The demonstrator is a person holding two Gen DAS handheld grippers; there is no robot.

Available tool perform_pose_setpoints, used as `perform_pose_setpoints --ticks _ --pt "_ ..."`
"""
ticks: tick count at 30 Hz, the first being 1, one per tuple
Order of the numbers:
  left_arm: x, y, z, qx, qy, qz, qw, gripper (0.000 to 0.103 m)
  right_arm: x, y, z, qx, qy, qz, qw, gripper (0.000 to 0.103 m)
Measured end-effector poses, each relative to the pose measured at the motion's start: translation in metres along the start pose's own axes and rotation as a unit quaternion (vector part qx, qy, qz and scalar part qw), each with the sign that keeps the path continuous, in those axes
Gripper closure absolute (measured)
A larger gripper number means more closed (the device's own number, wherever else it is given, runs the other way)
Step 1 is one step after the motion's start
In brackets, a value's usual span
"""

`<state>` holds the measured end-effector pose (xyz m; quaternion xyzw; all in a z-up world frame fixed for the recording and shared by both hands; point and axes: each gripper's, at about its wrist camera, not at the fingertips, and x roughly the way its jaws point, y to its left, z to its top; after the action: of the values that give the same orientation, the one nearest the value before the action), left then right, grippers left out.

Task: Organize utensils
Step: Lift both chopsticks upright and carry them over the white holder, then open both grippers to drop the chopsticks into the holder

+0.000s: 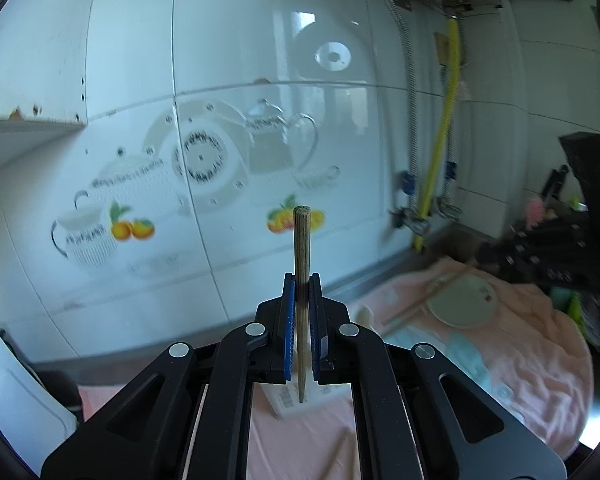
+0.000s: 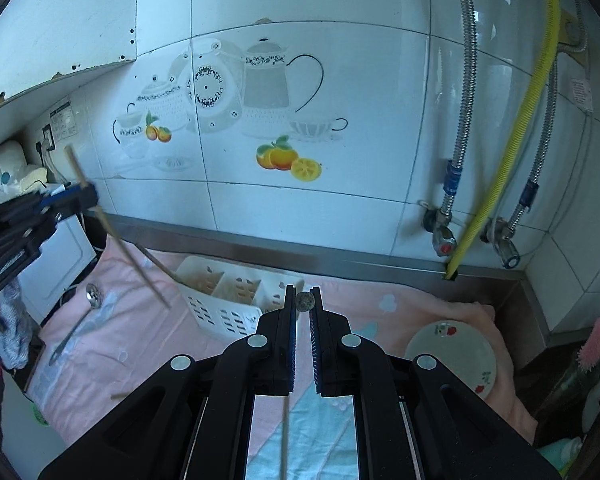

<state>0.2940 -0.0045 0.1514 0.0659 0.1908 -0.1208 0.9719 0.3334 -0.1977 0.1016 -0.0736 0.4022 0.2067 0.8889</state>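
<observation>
Chopstick (image 1: 301, 264) stands clamped between the left gripper's (image 1: 302, 280) jaws, above the white utensil basket (image 2: 220, 296). Right gripper (image 2: 303, 294) pinches a second chopstick (image 2: 305, 301) end-on, just right of that basket; a spoon (image 2: 80, 320) lies left of it.

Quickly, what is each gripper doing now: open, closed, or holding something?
Left gripper: closed on a chopstick.
Right gripper: closed on another chopstick, seen end-on.

pink cloth (image 2: 172, 344) over steel counter (image 2: 340, 262)
</observation>
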Motion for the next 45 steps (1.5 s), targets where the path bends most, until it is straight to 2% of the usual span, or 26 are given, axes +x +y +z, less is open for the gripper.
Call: perform_pose_setpoints --ticks 4,8,16,25,34,37,39,43,45 --pt "0.022 0.008 0.014 -0.008 -0.007 0.018 0.9998 0.098 0.010 0.001 0.008 -0.003 0.006 0.005 1.000 0.097" --pt "0.041 0.015 0.014 -0.010 -0.013 0.030 0.9994 0.098 0.023 0.002 0.010 -0.010 0.014 0.008 1.000 0.097" --pt "0.077 0.034 -0.014 -0.048 0.027 0.030 0.9980 0.098 0.050 0.008 0.008 -0.018 0.037 0.010 0.999 0.097" --pt "0.081 0.040 -0.031 -0.052 0.048 0.020 0.9973 0.097 0.083 0.018 0.004 -0.023 0.072 0.001 0.997 0.097" --pt "0.065 0.043 -0.029 -0.061 0.039 0.007 0.9974 0.095 0.081 0.017 0.004 -0.014 0.060 -0.003 0.998 0.095" --pt "0.055 0.041 -0.028 -0.058 0.034 0.009 0.9977 0.087 0.074 0.017 0.005 -0.012 0.055 -0.006 0.998 0.089" --pt "0.048 0.042 -0.029 -0.059 0.030 0.012 0.9977 0.073 0.067 0.016 0.004 -0.008 0.047 -0.007 0.999 0.085" --pt "0.030 0.040 -0.034 -0.056 0.024 0.012 0.9981 0.072 0.051 0.017 0.000 -0.005 0.033 -0.009 0.999 0.073" --pt "0.020 0.039 -0.041 -0.056 0.021 0.012 0.9981 0.064 0.042 0.020 -0.005 -0.009 0.026 -0.013 1.000 0.067"
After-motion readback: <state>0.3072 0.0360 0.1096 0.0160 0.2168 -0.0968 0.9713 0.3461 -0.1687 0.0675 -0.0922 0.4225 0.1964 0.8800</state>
